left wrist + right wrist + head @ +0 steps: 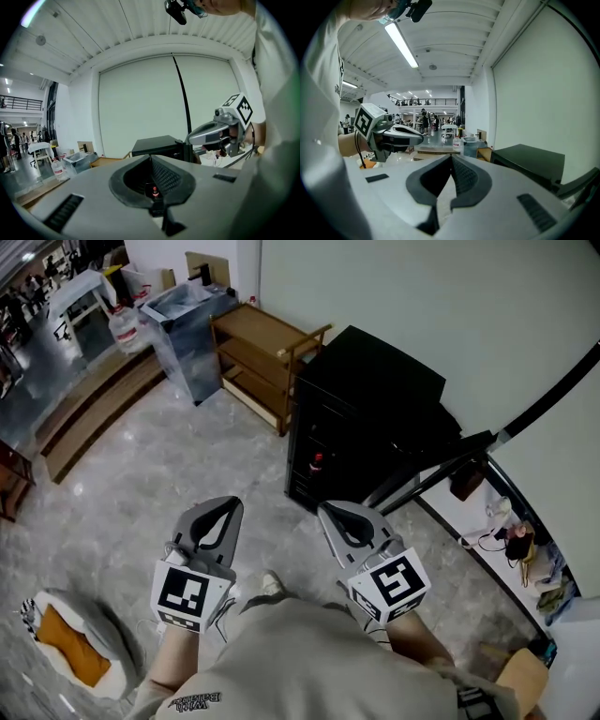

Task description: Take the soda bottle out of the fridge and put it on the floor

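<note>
Soda bottle stands in fridge, well ahead of left gripper and right gripper, fingers closed.

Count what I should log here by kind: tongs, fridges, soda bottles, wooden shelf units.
tongs: 2 (left tongs, right tongs, both shut and empty)
fridge: 1
soda bottle: 1, inside the fridge
wooden shelf unit: 1
total: 5

Left tool, right tool, side by side, jaws closed, empty
</note>
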Tool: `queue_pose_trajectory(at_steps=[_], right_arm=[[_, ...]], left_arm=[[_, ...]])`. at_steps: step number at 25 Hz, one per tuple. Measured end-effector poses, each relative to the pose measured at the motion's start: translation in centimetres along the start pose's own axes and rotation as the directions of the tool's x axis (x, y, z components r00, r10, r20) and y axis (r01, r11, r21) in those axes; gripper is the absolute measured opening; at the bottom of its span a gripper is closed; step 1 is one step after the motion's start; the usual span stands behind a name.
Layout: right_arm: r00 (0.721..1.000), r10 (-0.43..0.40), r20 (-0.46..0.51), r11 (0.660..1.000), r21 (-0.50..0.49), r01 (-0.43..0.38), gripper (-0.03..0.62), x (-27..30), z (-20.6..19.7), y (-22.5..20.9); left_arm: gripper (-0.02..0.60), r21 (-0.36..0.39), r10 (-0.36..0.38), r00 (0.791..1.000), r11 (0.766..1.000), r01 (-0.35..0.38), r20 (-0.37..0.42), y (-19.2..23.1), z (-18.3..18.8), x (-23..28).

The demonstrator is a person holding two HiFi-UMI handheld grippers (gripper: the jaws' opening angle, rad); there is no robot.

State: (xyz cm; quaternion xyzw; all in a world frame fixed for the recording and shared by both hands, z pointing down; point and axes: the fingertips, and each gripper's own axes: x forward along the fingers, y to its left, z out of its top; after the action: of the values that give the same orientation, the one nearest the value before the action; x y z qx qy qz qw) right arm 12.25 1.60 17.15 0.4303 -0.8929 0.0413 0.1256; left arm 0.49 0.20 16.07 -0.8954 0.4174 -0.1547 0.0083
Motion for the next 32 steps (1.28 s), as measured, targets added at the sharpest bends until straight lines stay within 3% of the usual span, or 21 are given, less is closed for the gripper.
queue_pose_trajectory(at_steps=[6, 16, 22, 25, 29, 32], right_arm=[[0.998, -0.052, -0.022, 0.998, 0.017, 0.052, -0.005, 4.6, 0.5, -1.6], [0.987, -0.113, -0.112, 0.993, 0.022, 0.116, -0.005, 8.2, -2.5, -7.8], [0.984, -0.081, -0.158, 0.989, 0.113, 0.1, -0.005, 11.2, -6.3, -12.6], [0.975, -0.106, -0.196, 0.988, 0.093, 0.126, -0.003, 13.1, -8.6, -15.1], [0.968, -0.073, -0.241, 0.991, 0.09, 0.098, -0.003, 15.4, -11.3, -17.1], [0.959, -0.038, -0.282, 0.991, 0.114, 0.073, 0.005, 17.2, -13.8, -18.1]], left_arm=[[0.009, -0.009, -0.028, 0.999, 1.0, 0.028, 0.024, 4.0, -0.4, 2.0], [0.009, -0.056, -0.046, 0.999, 0.997, 0.047, 0.013, 5.5, -0.6, 7.6], [0.009, -0.094, -0.03, 0.999, 0.995, 0.031, 0.014, 5.3, -0.9, 12.4], [0.009, -0.132, -0.013, 0.999, 0.991, 0.017, 0.031, 5.6, -1.7, 15.0], [0.008, -0.203, -0.004, 0.999, 0.979, 0.012, 0.04, 6.0, -3.3, 17.9], [0.008, -0.198, 0.008, 0.999, 0.98, -0.001, 0.037, 6.5, -4.6, 19.9]])
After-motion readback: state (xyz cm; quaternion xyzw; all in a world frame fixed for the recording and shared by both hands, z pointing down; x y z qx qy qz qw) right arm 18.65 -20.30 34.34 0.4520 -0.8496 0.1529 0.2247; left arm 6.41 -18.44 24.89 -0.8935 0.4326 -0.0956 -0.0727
